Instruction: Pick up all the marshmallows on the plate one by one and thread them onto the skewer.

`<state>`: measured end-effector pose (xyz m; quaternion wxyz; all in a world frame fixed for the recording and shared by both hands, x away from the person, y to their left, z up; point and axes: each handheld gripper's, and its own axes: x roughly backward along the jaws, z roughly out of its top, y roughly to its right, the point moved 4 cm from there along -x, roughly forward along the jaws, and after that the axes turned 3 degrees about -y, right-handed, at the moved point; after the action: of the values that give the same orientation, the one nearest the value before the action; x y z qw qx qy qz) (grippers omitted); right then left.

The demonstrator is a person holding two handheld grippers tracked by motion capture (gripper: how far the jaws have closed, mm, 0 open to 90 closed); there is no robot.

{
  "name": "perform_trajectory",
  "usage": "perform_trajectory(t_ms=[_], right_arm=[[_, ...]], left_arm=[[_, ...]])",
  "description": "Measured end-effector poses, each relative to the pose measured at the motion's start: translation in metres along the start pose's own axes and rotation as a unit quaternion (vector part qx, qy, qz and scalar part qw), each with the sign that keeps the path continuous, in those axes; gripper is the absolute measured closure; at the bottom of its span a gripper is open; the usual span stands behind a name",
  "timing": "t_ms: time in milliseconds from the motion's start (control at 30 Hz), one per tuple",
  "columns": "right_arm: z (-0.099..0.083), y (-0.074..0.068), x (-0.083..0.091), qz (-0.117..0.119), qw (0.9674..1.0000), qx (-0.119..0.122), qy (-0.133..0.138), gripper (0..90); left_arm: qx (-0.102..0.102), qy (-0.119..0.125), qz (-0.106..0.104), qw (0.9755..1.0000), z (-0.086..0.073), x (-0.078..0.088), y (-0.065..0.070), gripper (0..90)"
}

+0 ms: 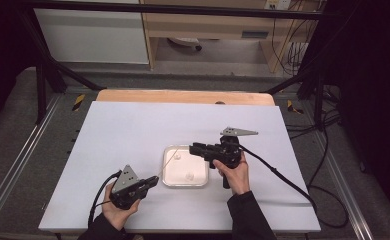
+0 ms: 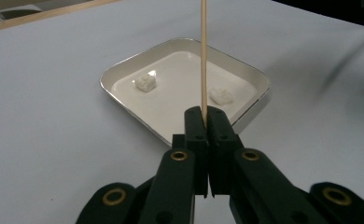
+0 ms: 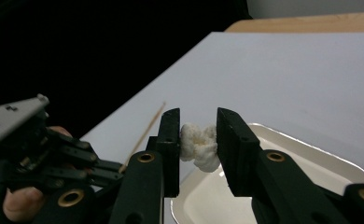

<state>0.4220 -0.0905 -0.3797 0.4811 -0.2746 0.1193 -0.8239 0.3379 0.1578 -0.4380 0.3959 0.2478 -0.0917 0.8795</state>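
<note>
The left gripper (image 2: 203, 122) has its jaws closed tight on a thin wooden skewer (image 2: 203, 56), which slants up and away over the near-left edge of the white tray (image 1: 169, 183) at the middle of the table (image 1: 118, 130). The right gripper (image 3: 198, 144), raised above the tray's right side, holds a soft white marshmallow piece (image 3: 199, 148) squeezed between partly closed jaws. Two more white pieces lie in the tray, one toward its far left (image 2: 145, 83) and one toward its near right (image 2: 221, 96). The likely next move is pushing the held piece onto the skewer's tip, and several things could go wrong there: the skewer is gripped only at its base, so a push off its axis could bend it or swing the tip aside; the soft piece could squash further or slip out of the pads; and the point could glance off and hit a jaw. Nothing stands between the two grippers. The right gripper's cable (image 1: 283, 177) trails off to the right, well apart from the tray.
</note>
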Motion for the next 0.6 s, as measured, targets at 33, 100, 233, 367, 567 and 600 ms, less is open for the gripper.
perform_trajectory(t_ms=[33,100,233,367,567,600], right_arm=[[0.0038,-0.0012,0.0025,0.009,0.9999,-0.003,0.013,72.1],[0.0067,-0.0019,0.0041,0.015,0.9996,-0.008,0.022,72.4],[0.0096,-0.0022,0.0048,0.029,0.999,-0.015,0.03,72.8],[0.0105,-0.006,-0.0007,0.051,0.9983,-0.017,0.024,73.1],[0.0122,-0.0066,-0.0034,0.062,0.9975,-0.024,0.024,73.6],[0.0122,-0.0064,-0.0037,0.064,0.9974,-0.025,0.024,73.6]], left_arm=[[-0.001,0.002,-0.001,1.0,0.0003,-0.0002,0.0011,88.3],[-0.002,0.004,-0.003,1.0,0.0007,-0.0002,0.0025,88.3],[-0.006,0.008,-0.006,0.9999,0.0013,0.0001,0.0044,88.3],[-0.009,0.009,-0.008,0.9999,0.0018,0.0002,0.0061,88.3],[-0.014,0.012,-0.01,0.9998,0.0022,0.0005,0.0084,88.3],[-0.015,0.012,-0.01,0.9998,0.0023,0.0006,0.0086,88.3]])
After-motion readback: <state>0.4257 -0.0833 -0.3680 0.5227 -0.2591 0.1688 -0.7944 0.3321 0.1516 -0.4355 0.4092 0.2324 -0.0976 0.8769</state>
